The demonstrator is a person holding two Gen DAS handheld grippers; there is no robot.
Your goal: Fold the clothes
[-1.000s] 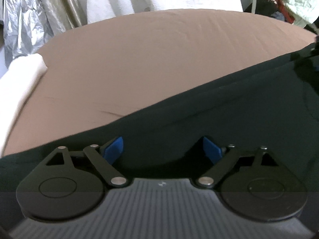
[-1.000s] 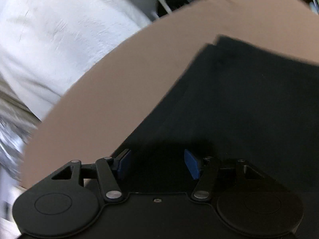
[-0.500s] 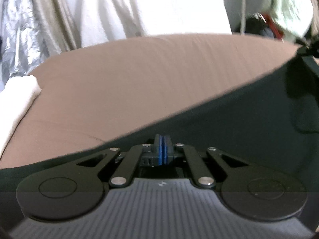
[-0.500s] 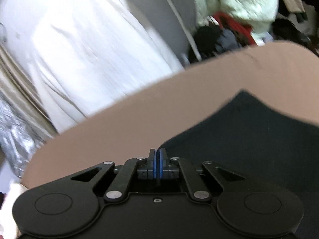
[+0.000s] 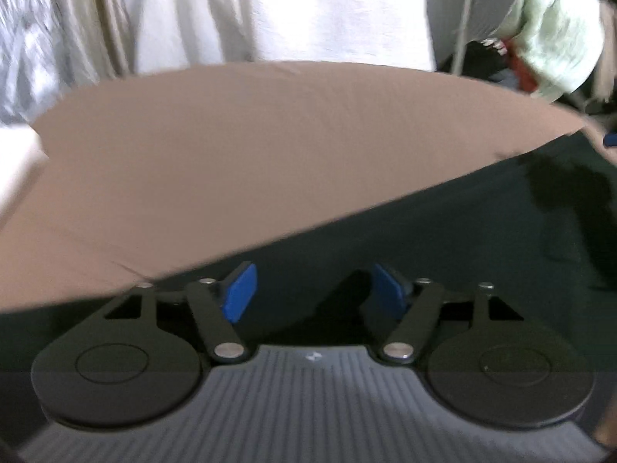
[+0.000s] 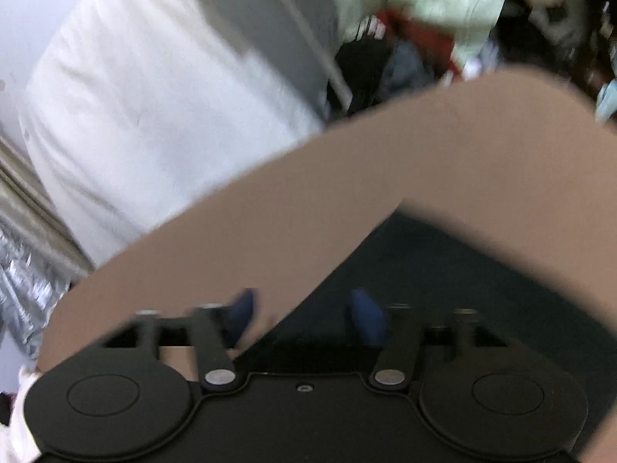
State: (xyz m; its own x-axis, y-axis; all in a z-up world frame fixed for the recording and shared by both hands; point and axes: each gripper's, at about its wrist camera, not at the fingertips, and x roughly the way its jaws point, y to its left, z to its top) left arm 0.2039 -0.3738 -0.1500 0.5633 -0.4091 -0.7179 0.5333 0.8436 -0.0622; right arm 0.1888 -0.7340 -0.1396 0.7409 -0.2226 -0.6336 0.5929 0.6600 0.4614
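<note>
A black garment [image 5: 443,239] lies flat on a brown sheet [image 5: 239,146]; it also shows in the right wrist view [image 6: 455,281]. My left gripper [image 5: 314,293] is open, its blue pads spread just above the garment's near edge, holding nothing. My right gripper [image 6: 304,314] is open over the garment's left corner, with its left pad above the brown sheet [image 6: 347,185] and its right pad above the black cloth. The right wrist view is blurred by motion.
White bedding [image 5: 300,11] and a silver cover [image 5: 23,38] hang behind the sheet. A pale green garment [image 5: 555,38] and a heap of mixed clothes [image 6: 405,50] sit at the far right. A white folded cloth [image 5: 15,162] lies at the left edge.
Both grippers were open a second ago, shut on the garment's edge half a second ago, and have now opened again, letting go. The garment's far edge now lies further back.
</note>
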